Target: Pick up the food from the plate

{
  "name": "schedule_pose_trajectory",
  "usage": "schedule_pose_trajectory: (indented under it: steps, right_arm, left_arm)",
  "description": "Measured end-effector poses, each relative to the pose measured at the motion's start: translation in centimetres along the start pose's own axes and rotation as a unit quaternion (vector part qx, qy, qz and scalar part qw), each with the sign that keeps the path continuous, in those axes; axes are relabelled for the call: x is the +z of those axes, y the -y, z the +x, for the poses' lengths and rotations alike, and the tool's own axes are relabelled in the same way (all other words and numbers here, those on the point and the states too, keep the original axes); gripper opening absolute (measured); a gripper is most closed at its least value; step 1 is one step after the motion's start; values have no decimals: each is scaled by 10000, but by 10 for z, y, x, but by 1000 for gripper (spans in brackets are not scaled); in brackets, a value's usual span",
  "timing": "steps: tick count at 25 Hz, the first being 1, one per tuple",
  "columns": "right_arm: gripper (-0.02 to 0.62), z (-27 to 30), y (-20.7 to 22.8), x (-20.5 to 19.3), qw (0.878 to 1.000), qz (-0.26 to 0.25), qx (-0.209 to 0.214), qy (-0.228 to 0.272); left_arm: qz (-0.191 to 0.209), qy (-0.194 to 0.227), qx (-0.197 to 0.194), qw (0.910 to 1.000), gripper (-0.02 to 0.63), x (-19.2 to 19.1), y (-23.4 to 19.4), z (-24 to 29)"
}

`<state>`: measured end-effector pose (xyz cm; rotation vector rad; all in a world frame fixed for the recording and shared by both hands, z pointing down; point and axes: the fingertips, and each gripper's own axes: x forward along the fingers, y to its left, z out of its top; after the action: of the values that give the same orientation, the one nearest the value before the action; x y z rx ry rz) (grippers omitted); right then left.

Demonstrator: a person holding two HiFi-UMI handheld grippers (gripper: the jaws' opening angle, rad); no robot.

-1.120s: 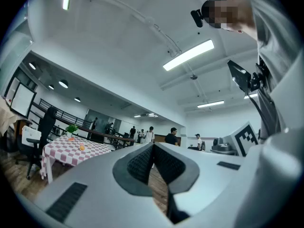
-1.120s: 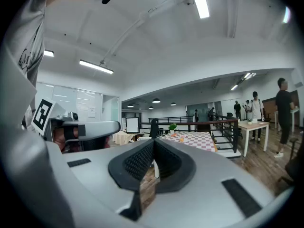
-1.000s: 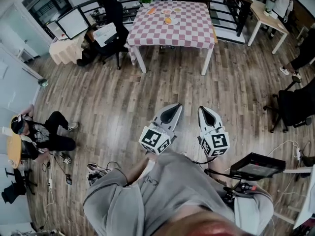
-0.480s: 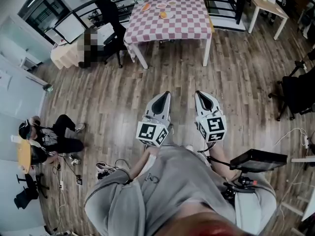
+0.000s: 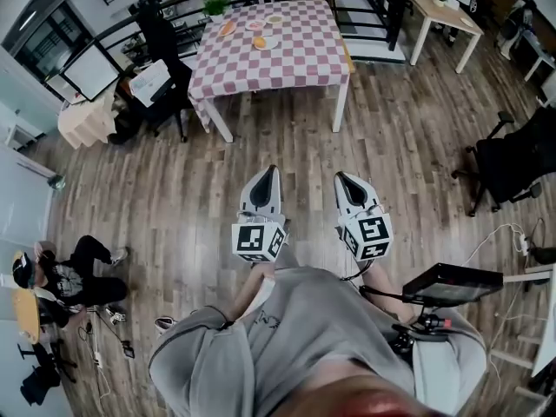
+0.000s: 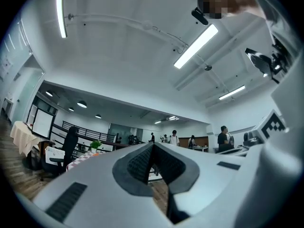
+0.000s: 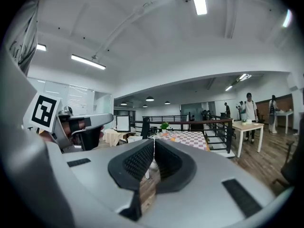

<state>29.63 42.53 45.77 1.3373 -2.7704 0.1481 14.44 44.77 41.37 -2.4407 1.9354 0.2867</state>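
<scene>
The food lies far off on small plates [image 5: 259,42] at the back of a red-and-white checked table [image 5: 295,59], across the wooden floor. One orange piece [image 5: 258,41] shows on a plate, and another plate [image 5: 228,29] sits to its left. My left gripper [image 5: 269,172] and right gripper [image 5: 340,179] are held side by side at waist height, pointing toward the table, both shut and empty. In the left gripper view the left gripper [image 6: 153,146] has its jaws pressed together. The right gripper [image 7: 154,144] looks the same, with the checked table [image 7: 190,137] beyond it.
A black office chair [image 5: 508,168] stands at the right, and a white side table [image 5: 443,11] at the top right. A chair [image 5: 165,89] and a desk with monitors sit left of the checked table. A person [image 5: 69,276] sits on the floor at left. A black device [image 5: 452,287] is by my right hip.
The head view has swung, so the checked table now sits further left in the picture. Both grippers have stayed shut and side by side, a little higher in the frame.
</scene>
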Motion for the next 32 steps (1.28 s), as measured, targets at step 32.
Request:
schedule_pose_trajectory:
  steps: [32]
  right_arm:
    - [15,291,12,0,9974,131,-469,-524]
  left_arm:
    - [-204,-356,-1365,9898,9,-55,-225,196]
